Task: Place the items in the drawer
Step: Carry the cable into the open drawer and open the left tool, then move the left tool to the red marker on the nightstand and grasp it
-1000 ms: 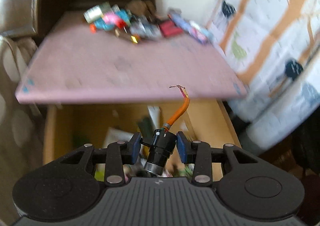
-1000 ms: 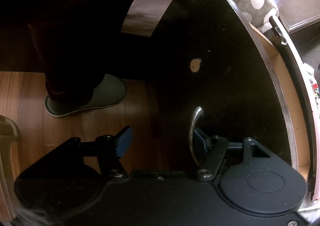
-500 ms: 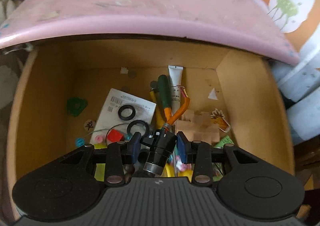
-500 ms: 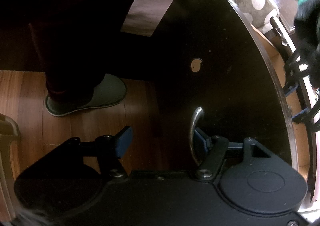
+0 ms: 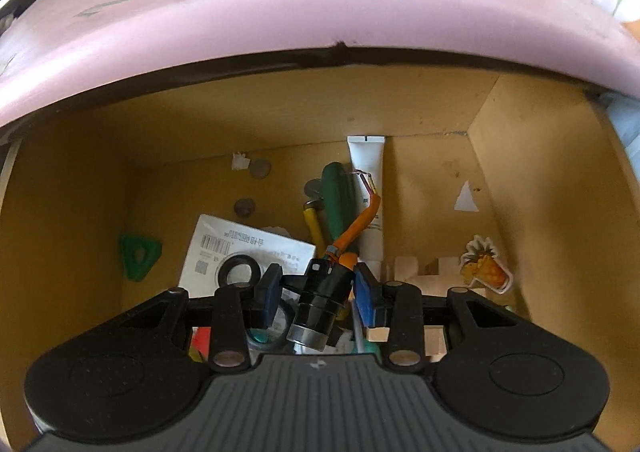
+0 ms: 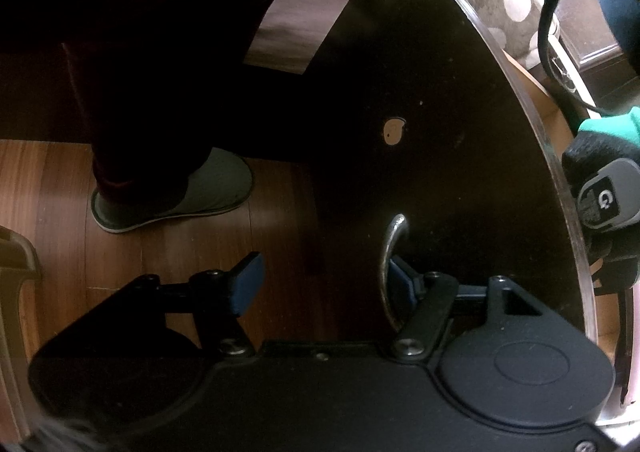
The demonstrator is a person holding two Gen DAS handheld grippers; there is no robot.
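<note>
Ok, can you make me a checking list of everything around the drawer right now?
Surface: pink tabletop above the open drawer.
Job's things: black connector with orange cable held over the drawer.
Clutter: white tube, green-handled tool, barcode packet, green triangle, pineapple sticker, coins.
Grippers: left hand-held gripper shut on the connector; right hand-held gripper open, one finger behind the metal drawer handle.
Cables: black cord, top right.
Surroundings: wooden floor, slipper, gloved hand.
</note>
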